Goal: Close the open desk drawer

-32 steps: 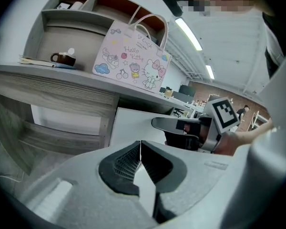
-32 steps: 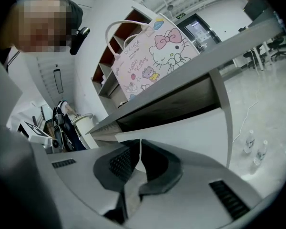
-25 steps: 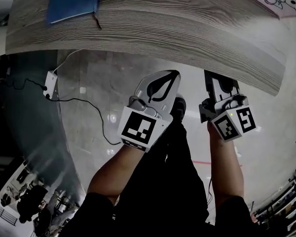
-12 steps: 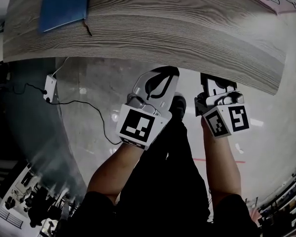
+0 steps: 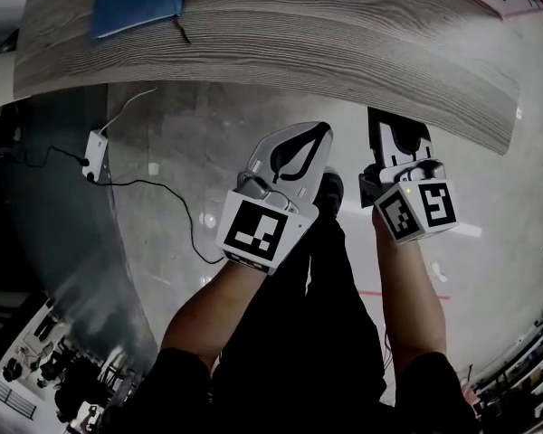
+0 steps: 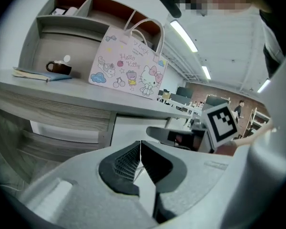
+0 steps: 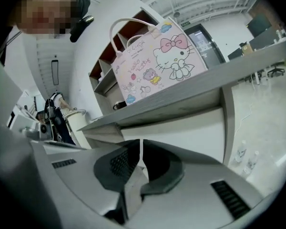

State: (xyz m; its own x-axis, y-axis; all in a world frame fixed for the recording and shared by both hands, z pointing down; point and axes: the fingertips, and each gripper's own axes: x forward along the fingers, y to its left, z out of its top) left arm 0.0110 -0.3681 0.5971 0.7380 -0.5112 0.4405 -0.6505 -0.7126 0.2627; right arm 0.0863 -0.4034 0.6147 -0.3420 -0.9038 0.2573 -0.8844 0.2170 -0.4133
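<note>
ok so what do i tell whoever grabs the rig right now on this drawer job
Left gripper: jaws together, empty, held in the air short of the grey wood-grain desk.
Right gripper: jaws together, empty, beside the left one, touching nothing.
Drawer: the wood-grain drawer fronts sit under the desktop, at the left of the left gripper view, with a pale band between them. I cannot tell how far one stands open.
Done: no contact with the drawer yet.
Left: bring a gripper to the drawer front and push it flush.
</note>
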